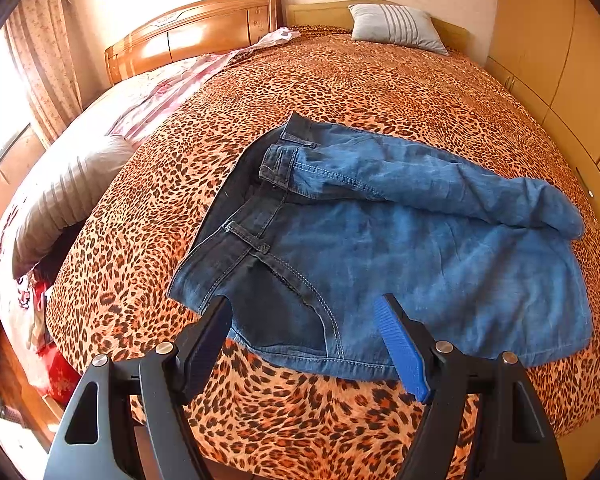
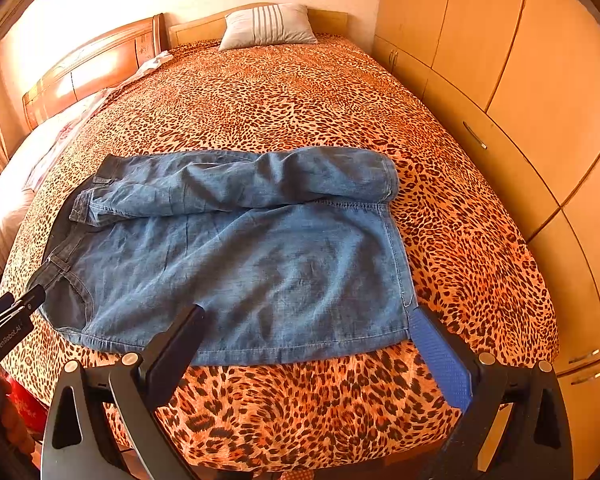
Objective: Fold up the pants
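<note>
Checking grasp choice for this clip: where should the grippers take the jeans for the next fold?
Probably at the near hem of the jeans, one corner each: left gripper by the waistband, right gripper at the leg end. Come from the bed's near edge; that hem lies flat and exposed.

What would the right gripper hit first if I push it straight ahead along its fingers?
Most likely the near hem of the jeans lying on the leopard-print bedspread. The right gripper is open and empty, pointing at that edge; height above the cloth is unclear.
</note>
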{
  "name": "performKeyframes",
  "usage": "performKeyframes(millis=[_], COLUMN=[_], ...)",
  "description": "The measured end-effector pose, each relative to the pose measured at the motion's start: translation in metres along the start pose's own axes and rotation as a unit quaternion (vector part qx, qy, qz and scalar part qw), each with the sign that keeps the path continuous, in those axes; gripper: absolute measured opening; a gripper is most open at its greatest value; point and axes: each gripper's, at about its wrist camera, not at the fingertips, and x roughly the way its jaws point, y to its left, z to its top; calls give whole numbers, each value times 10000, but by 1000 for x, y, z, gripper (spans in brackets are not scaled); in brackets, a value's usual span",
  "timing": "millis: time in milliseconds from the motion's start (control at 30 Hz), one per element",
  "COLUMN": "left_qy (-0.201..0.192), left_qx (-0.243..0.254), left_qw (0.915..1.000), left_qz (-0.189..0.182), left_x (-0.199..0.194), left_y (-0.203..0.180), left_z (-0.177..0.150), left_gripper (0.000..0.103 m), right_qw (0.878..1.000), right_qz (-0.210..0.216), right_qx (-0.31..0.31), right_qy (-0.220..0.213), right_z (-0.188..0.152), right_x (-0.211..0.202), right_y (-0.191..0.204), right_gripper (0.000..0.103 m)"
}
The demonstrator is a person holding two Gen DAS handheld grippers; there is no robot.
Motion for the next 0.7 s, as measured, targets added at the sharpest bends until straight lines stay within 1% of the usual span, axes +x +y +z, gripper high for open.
performKeyframes(millis=[133,167,200,300,567,700], left_qy=[21,33,39,71,121,320], left_qx=[37,45,48,61,117,238], left_qw=[10000,10000,10000,9999,9998,9991], left_qz=[-17,-22,-24,-48,-51,125], left_x=[5,6,8,13,26,44], left_y=[0,0,0,-1,-2,-2], left_z=[3,4,5,8,18,29], left_gripper=[74,74,74,74,75,75], right_qw=[10000,10000,10000,10000,10000,9998], right_qz=[24,-1,-8,-46,-25,5], right_qx=[40,29,33,24,68,83], right_qy=[67,-28,-34,45,22,156], right_z=[3,3,4,6,13,18], right_x=[3,4,5,8,17,24], right_y=[1,2,2,5,11,11], right_gripper=[102,102,102,102,102,102])
